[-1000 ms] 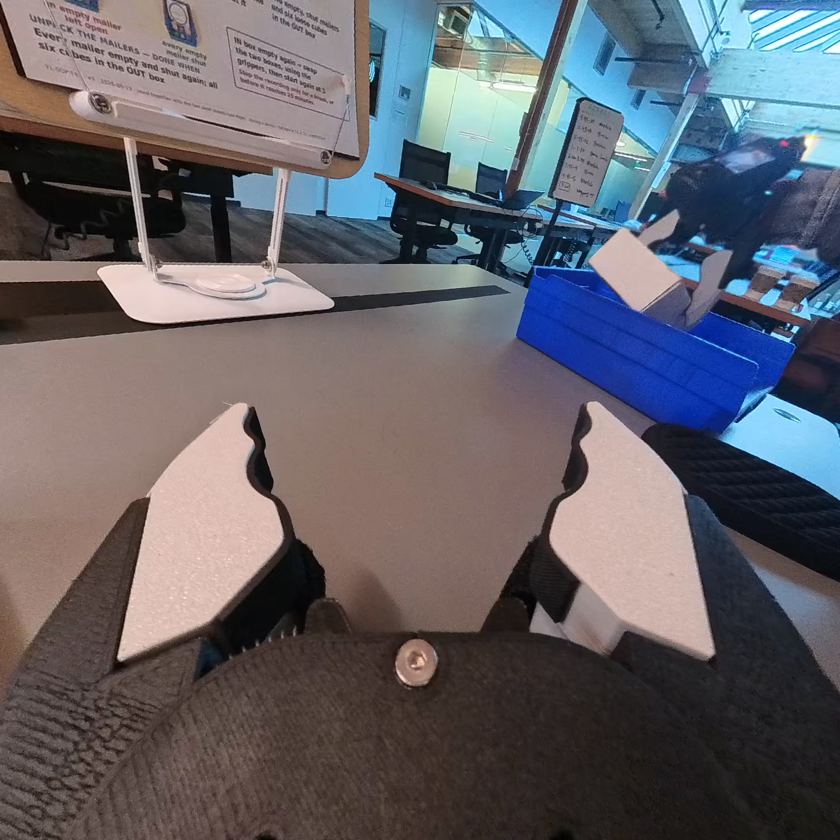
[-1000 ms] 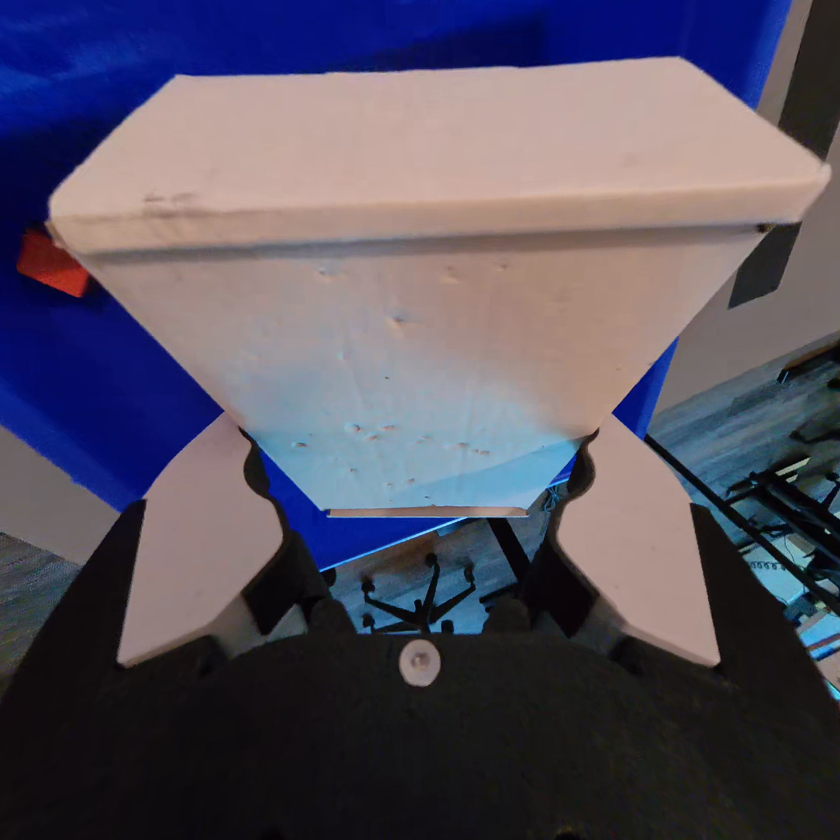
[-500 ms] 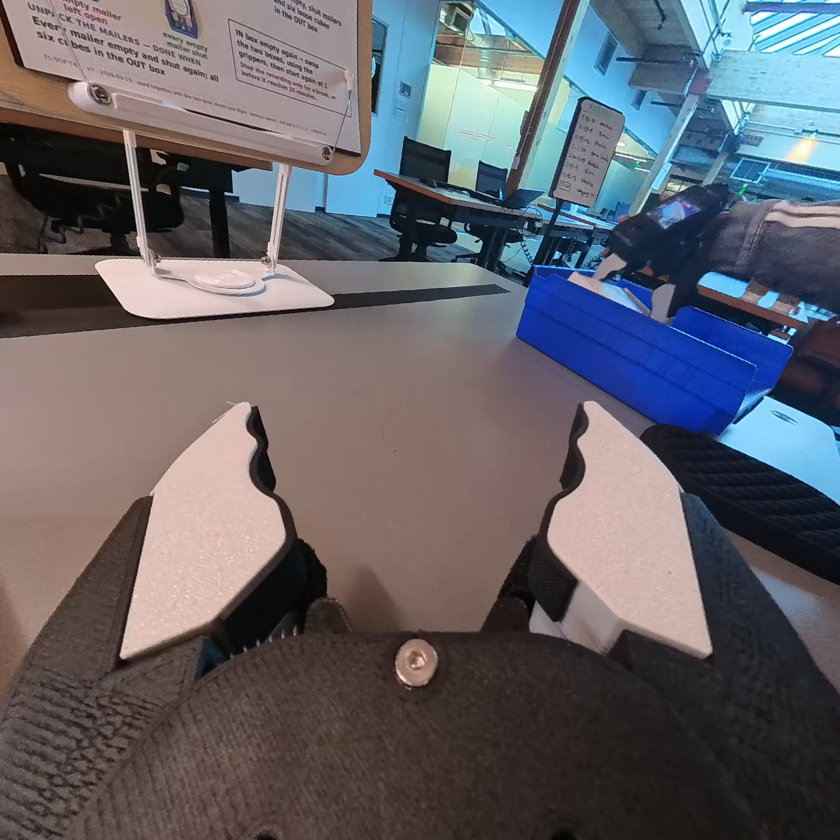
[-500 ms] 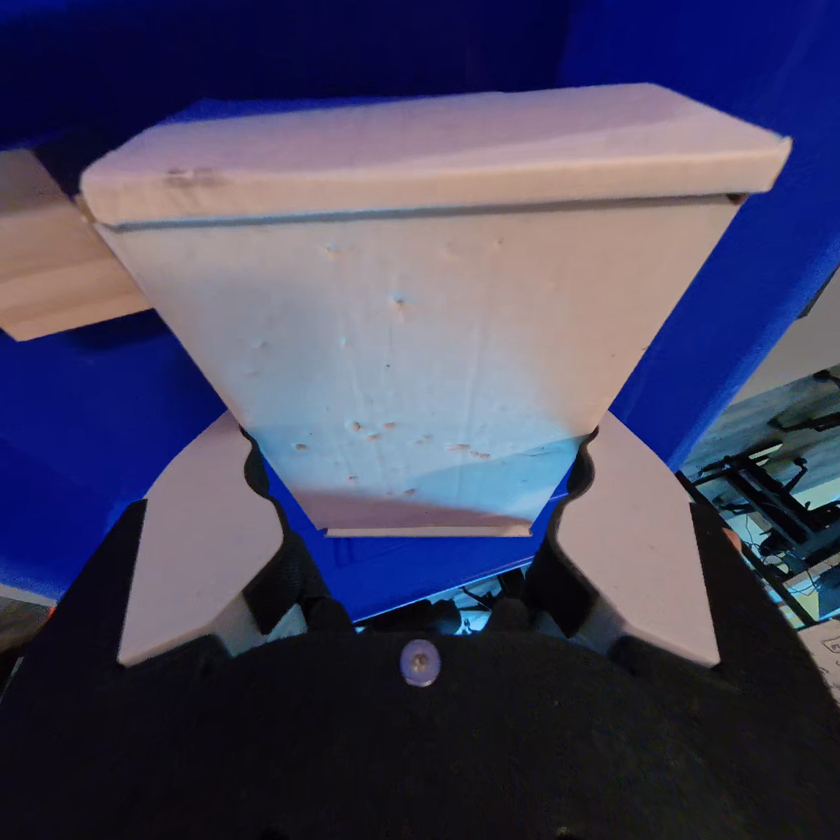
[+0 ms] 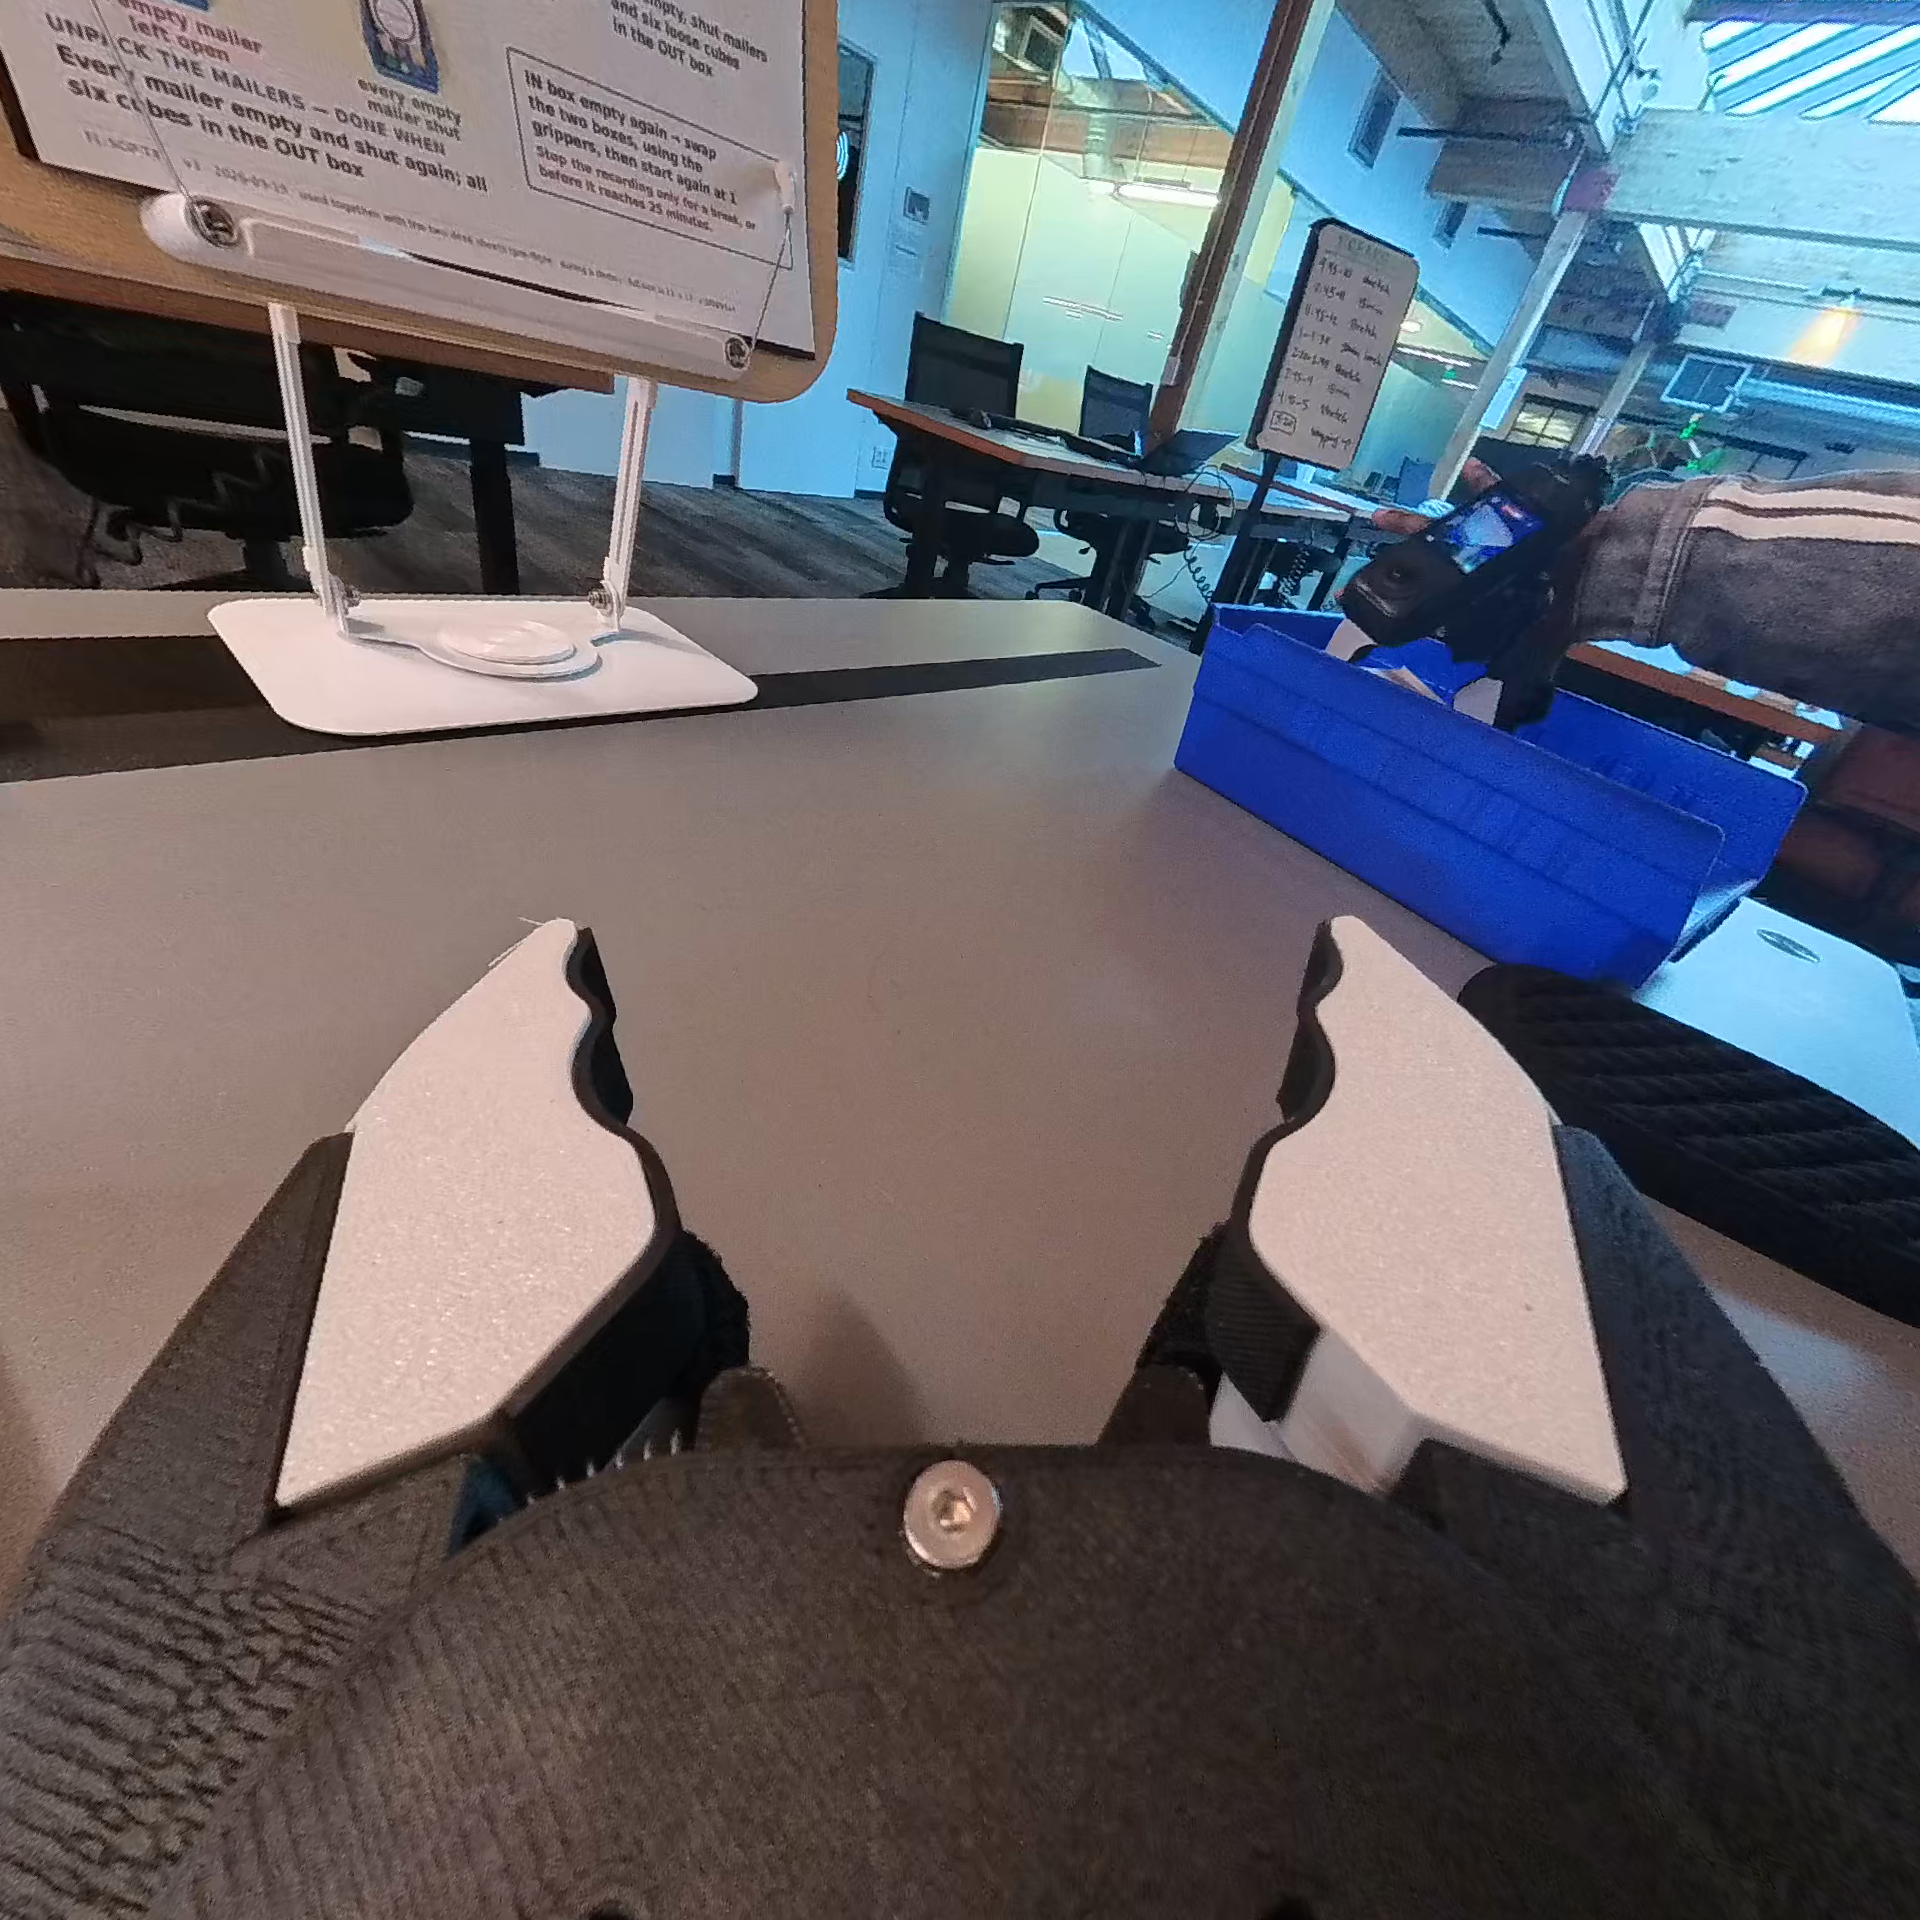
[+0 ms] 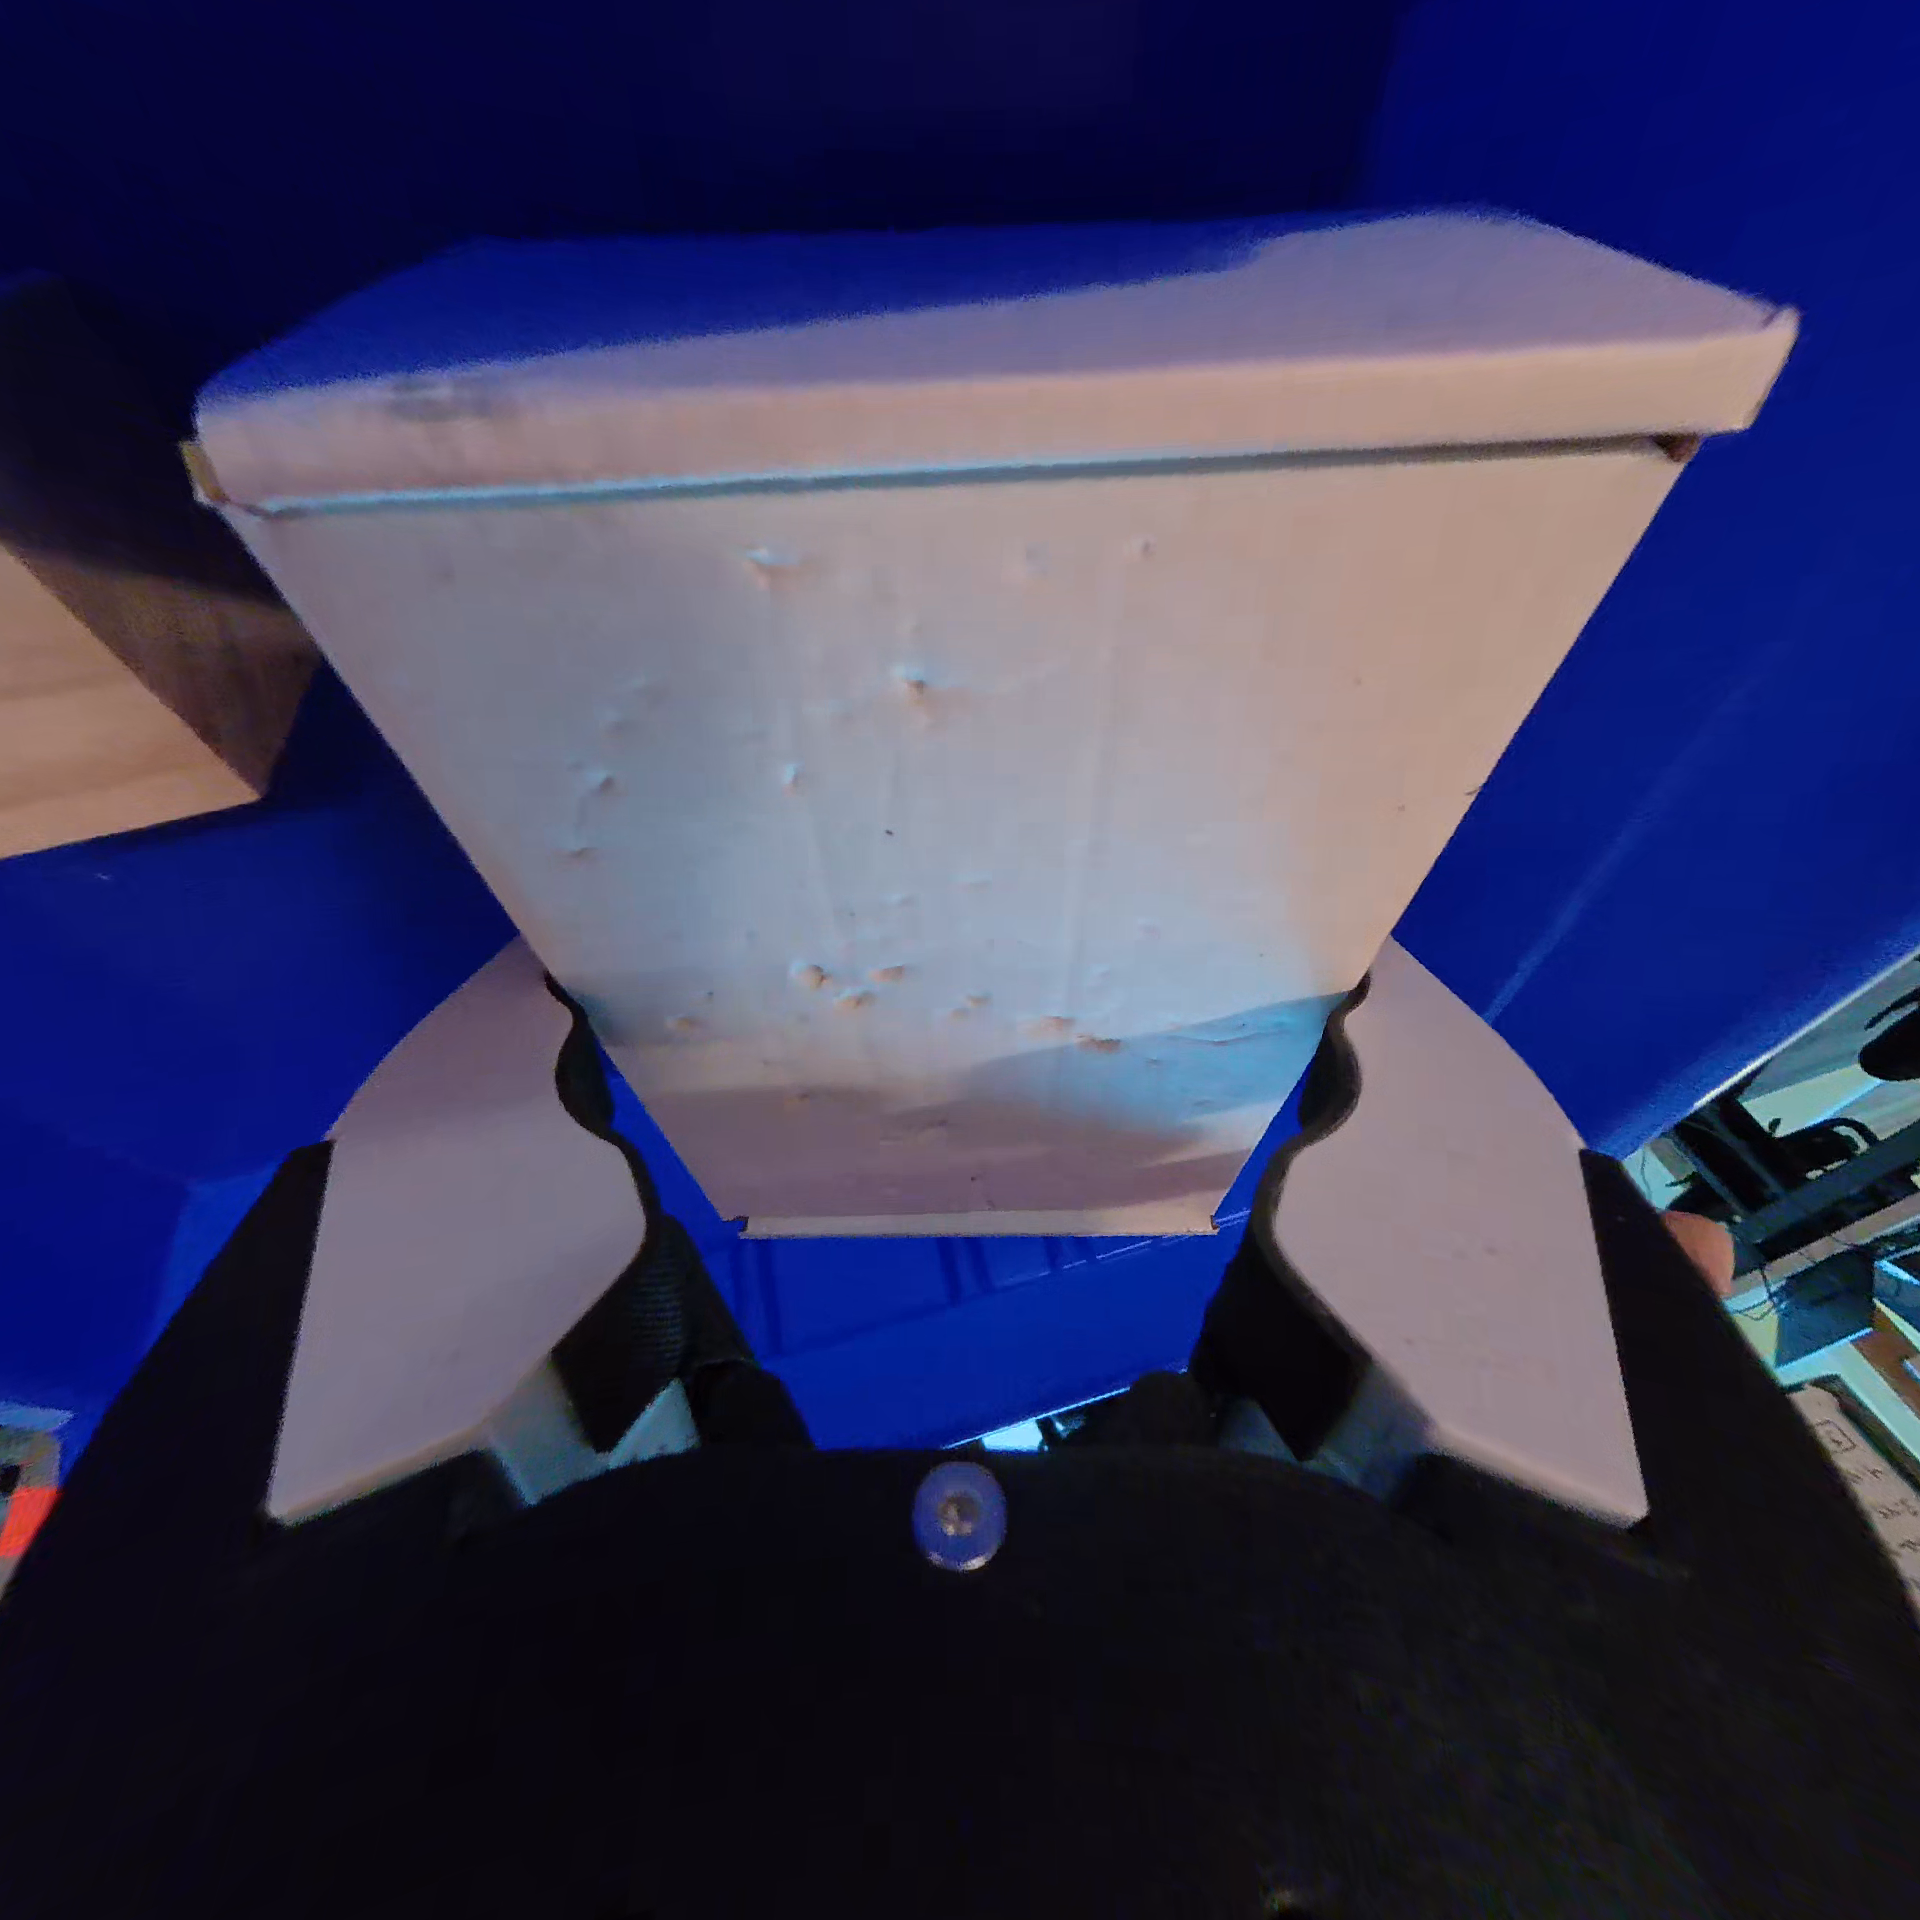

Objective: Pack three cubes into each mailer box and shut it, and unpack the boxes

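on the left, a printed white paper sign (image 5: 416, 135) stands on the grey table (image 5: 883, 883). the left gripper (image 5: 951, 1023) rests wide apart, holding nothing. further right, the right gripper (image 6: 956, 997) pinches the white, dented, shut cardboard mailer box (image 6: 935, 727), now lowered deeper into the blue plastic bin (image 5: 1455, 821).
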Demonstrator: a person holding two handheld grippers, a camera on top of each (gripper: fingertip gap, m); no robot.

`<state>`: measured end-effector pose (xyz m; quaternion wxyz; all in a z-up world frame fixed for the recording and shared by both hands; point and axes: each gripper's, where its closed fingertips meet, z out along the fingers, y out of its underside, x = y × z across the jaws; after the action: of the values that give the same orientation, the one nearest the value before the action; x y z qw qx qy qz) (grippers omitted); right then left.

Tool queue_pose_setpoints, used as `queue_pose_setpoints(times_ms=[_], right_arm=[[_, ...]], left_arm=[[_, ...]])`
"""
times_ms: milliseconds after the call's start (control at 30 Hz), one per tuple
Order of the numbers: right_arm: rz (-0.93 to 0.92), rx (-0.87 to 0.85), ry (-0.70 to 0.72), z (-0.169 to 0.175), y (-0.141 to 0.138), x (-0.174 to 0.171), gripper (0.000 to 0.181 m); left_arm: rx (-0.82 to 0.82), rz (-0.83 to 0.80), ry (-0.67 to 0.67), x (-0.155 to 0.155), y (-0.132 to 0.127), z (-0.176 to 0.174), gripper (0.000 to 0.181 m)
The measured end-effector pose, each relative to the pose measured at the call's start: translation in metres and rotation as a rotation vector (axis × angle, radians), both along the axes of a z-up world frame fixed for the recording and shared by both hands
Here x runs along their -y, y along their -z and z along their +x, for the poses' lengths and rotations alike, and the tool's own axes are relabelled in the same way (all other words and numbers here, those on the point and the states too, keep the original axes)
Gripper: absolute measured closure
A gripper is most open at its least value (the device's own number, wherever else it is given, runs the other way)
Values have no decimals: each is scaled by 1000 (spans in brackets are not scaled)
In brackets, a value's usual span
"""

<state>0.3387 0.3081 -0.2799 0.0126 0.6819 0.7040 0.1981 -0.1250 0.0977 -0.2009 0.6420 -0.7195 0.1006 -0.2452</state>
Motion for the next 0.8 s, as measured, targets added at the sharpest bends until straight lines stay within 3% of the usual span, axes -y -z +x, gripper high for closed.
queue_pose_setpoints(times_ms=[333,500,633,800], right_arm=[[63,11,-16,7,-3,-2,41],[237,-74,-56,-9,-44,0,39],[285,-270,-53,-47,-80,30,37],[122,-897,-143,-161,-126,111,35]], left_arm=[[-8,5,2,0,0,1,58],[-14,6,6,1,0,2,58],[-27,9,9,1,0,3,58],[-51,18,13,2,0,6,58]])
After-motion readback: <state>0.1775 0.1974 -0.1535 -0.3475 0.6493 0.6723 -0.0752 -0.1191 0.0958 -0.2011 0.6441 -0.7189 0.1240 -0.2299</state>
